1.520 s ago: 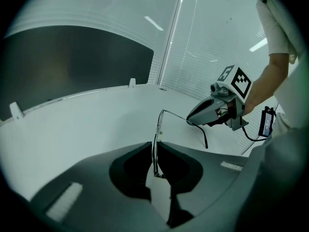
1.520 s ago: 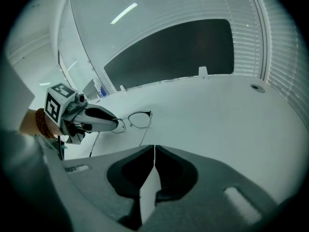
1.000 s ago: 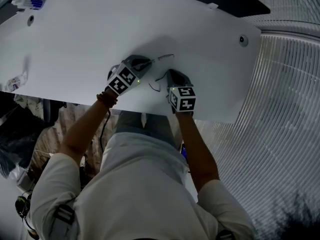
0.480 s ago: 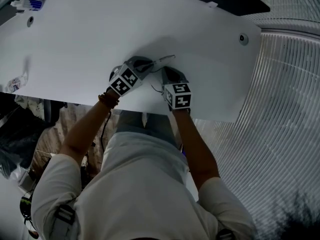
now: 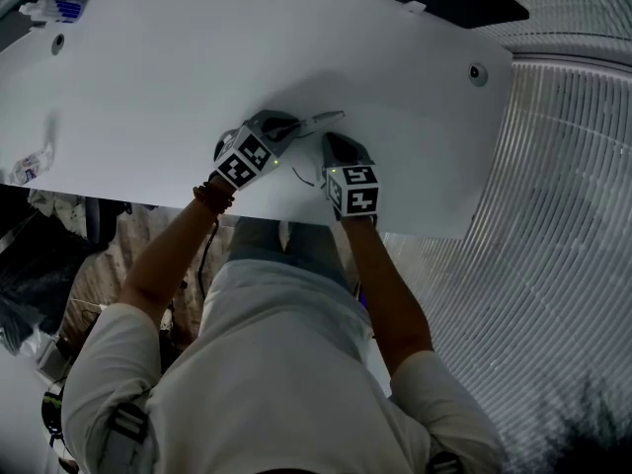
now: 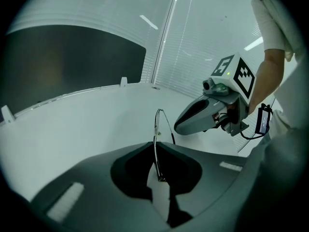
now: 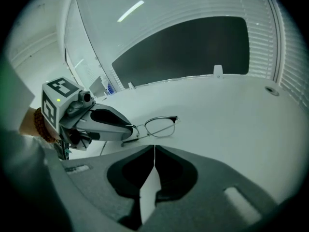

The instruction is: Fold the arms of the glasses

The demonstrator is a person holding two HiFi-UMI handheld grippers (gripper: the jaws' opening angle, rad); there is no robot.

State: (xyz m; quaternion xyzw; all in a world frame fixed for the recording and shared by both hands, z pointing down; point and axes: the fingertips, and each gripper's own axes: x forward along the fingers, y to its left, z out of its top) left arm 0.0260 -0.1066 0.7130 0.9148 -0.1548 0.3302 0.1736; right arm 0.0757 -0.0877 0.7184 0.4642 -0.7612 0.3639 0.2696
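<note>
Sitting on the white table (image 5: pixel 148 87), near its front edge, the glasses (image 7: pixel 160 126) are pinched at one end of the frame by the left gripper (image 6: pixel 155 151), whose jaws are closed tight on the thin wire. The right gripper (image 7: pixel 153 151) is held just beside them, its jaws pressed together with nothing between. The glasses are judged light, thin and easy to bend, so each arm should be pushed softly near its hinge.

Left gripper (image 7: pixel 130 128) is covering one lens of the glasses (image 7: pixel 160 126) in the right gripper view. In the head view it is leaving only a thin sliver of frame showing. Small item (image 5: pixel 29 165) at the table (image 5: pixel 148 67) edge is showing too small to identify.
</note>
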